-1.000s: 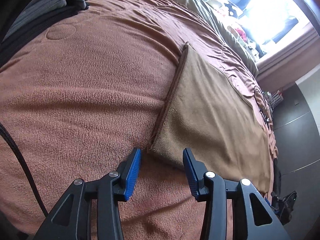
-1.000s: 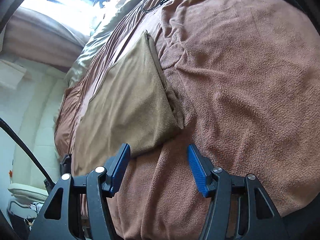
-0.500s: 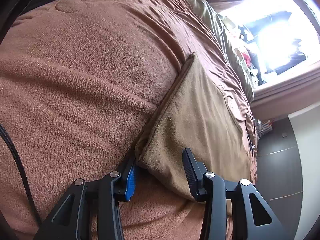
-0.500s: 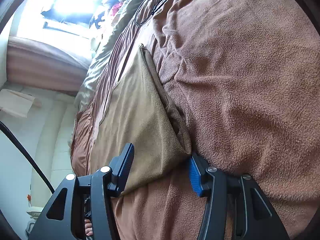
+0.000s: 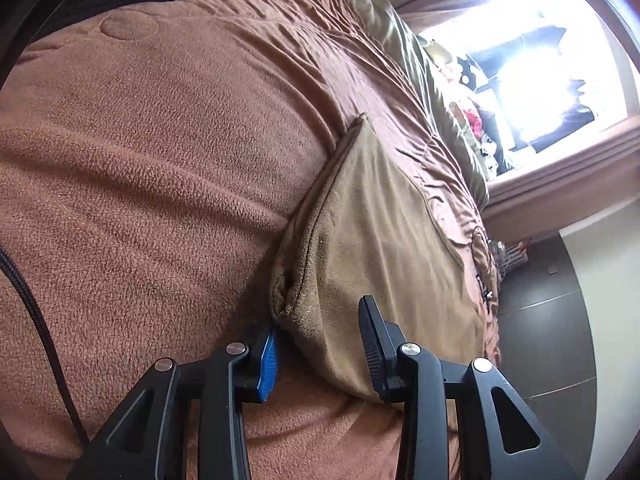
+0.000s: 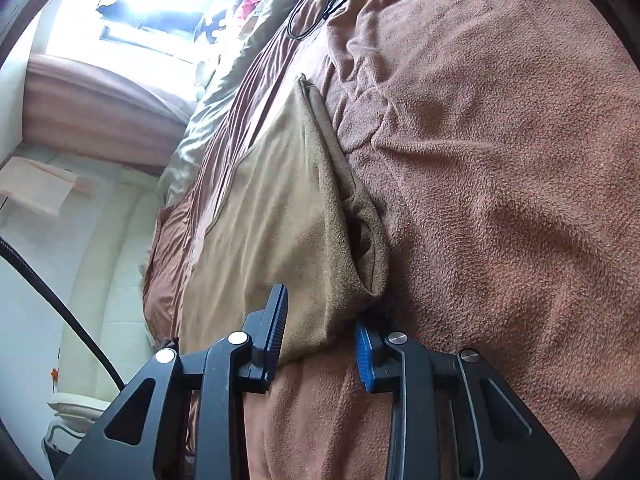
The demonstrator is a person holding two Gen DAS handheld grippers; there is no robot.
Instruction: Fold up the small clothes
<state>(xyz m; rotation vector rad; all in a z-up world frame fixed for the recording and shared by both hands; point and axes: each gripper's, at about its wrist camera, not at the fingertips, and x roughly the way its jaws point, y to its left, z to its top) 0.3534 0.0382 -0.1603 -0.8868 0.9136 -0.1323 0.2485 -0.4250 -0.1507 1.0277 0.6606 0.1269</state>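
Nearest, both grippers sit at the near corners of the tan cloth (image 5: 384,240), which lies folded flat on the brown blanket (image 5: 160,184). Left gripper (image 5: 320,354): jaws have just been closing, cloth corner between them, pads not plainly pinching yet. Right gripper (image 6: 322,330): same, jaws closing w/ the corner (image 6: 360,264) between, not clearly clamped. To do it well I'd catch both layers at each corner, squeeze fully, then lift evenly. Farther off, a cable (image 6: 316,8) on the bed, then the window (image 5: 532,80). No readable labels or brands.
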